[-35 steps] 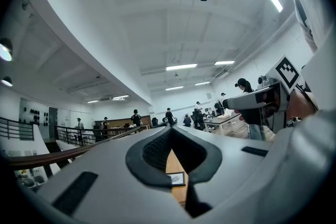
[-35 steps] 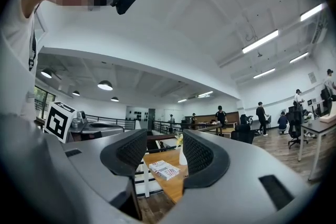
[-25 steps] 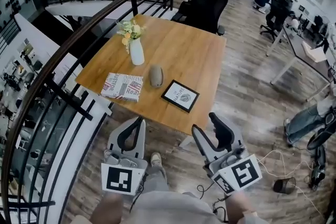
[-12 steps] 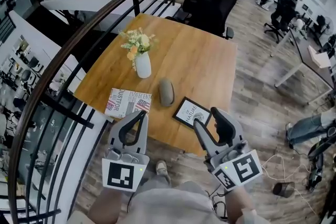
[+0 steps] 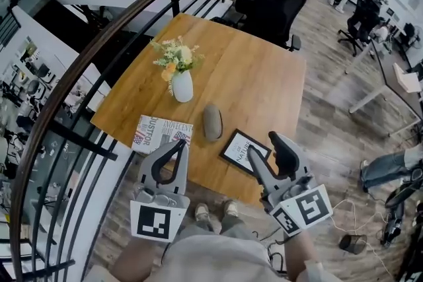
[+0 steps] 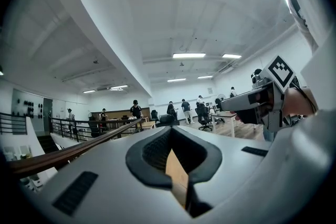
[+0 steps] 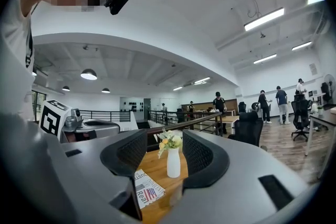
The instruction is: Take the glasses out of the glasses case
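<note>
The grey oval glasses case (image 5: 212, 122) lies closed on the wooden table (image 5: 254, 72), between a magazine and a framed picture. My left gripper (image 5: 178, 144) is shut with nothing in it, its tips over the table's near edge beside the magazine. In the left gripper view the left gripper (image 6: 171, 131) shows its jaws meeting, with only a sliver of table wood behind them. My right gripper (image 5: 262, 145) is open and empty, its tips over the framed picture, right of the case. The right gripper (image 7: 164, 137) has its jaws apart, with the vase seen between them.
A white vase of flowers (image 5: 182, 85) stands behind the case. The magazine (image 5: 162, 134) lies at the near left and the black-framed picture (image 5: 242, 150) at the near right. A dark railing (image 5: 79, 92) runs along the left. Black office chairs (image 5: 274, 0) stand beyond the table.
Both grippers have come forward from over the floor to the table's near edge. The table and its objects now sit closer in the head view. The jaws look unchanged.
</note>
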Available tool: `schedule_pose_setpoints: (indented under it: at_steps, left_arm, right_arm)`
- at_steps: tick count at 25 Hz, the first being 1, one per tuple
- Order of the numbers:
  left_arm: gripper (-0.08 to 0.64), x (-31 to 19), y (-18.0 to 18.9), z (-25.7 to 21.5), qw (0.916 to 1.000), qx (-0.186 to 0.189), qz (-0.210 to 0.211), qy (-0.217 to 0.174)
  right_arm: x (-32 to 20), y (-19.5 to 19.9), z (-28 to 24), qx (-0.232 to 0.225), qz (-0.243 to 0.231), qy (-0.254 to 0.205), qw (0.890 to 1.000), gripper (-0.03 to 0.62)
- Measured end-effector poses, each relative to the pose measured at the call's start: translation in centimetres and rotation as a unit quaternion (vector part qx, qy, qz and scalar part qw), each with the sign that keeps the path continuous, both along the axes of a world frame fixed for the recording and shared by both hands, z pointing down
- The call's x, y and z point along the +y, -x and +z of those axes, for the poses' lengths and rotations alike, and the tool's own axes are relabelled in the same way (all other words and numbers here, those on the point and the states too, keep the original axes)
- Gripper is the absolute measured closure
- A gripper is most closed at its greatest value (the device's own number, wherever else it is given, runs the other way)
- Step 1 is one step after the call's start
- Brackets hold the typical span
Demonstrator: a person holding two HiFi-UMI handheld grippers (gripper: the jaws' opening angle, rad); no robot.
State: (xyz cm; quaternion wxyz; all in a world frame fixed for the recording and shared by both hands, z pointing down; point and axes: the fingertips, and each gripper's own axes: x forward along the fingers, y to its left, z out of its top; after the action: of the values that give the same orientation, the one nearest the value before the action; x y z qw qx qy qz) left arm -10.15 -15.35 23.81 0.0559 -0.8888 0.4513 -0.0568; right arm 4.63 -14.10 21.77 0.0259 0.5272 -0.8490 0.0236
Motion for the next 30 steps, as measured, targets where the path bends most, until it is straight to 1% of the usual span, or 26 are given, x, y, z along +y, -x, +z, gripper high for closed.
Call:
schedule_pose_setpoints:
  at_steps: [5,10,11,12,13,14,17,19,21,24,26,30]
  left_arm:
    - [0.545,-2.8,-1.8,0.9,0.9997,-0.005,-0.015,0.018]
    - [0.542,-5.2,-4.0,3.9,0.9986,-0.031,-0.024,0.037]
    - [0.524,-5.8,-4.6,4.7,0.9983,-0.033,-0.024,0.042]
    - [0.474,-6.5,-5.2,5.6,0.9980,-0.037,-0.021,0.046]
    - [0.410,-7.3,-5.9,6.6,0.9979,-0.043,-0.014,0.046]
    - [0.376,-8.2,-6.5,7.8,0.9977,-0.053,-0.008,0.043]
    - [0.333,-10.2,-8.1,11.7,0.9953,-0.084,-0.003,0.049]
    - [0.304,-11.0,-8.8,15.0,0.9927,-0.103,-0.004,0.063]
    - [0.283,-11.7,-9.4,18.7,0.9893,-0.113,-0.009,0.091]
    - [0.267,-12.7,-10.6,23.7,0.9832,-0.140,-0.008,0.117]
    - [0.261,-13.3,-11.4,27.0,0.9777,-0.166,-0.006,0.128]
    - [0.253,-14.1,-12.8,33.4,0.9640,-0.221,-0.006,0.148]
  right_arm:
    - [-3.3,-1.8,1.2,0.000,-0.012,0.012,1.000,0.358]
    - [-5.6,-3.5,3.2,0.007,-0.016,0.021,1.000,0.359]
    - [-6.2,-3.9,3.6,0.010,-0.018,0.023,1.000,0.359]
    - [-6.9,-4.3,4.2,0.012,-0.020,0.025,0.999,0.359]
    - [-7.7,-4.6,4.8,0.015,-0.022,0.028,0.999,0.359]
    - [-8.4,-5.0,5.5,0.017,-0.023,0.032,0.999,0.359]
    - [-10.7,-5.9,8.0,0.019,-0.028,0.046,0.998,0.360]
    - [-12.0,-6.3,9.9,0.021,-0.033,0.058,0.998,0.360]
    - [-13.3,-6.6,12.0,0.023,-0.038,0.073,0.996,0.360]
    - [-14.8,-6.9,15.4,0.026,-0.045,0.093,0.994,0.360]
    - [-15.7,-7.0,17.6,0.026,-0.047,0.105,0.993,0.360]
    - [-16.9,-7.2,21.5,0.025,-0.051,0.132,0.990,0.360]
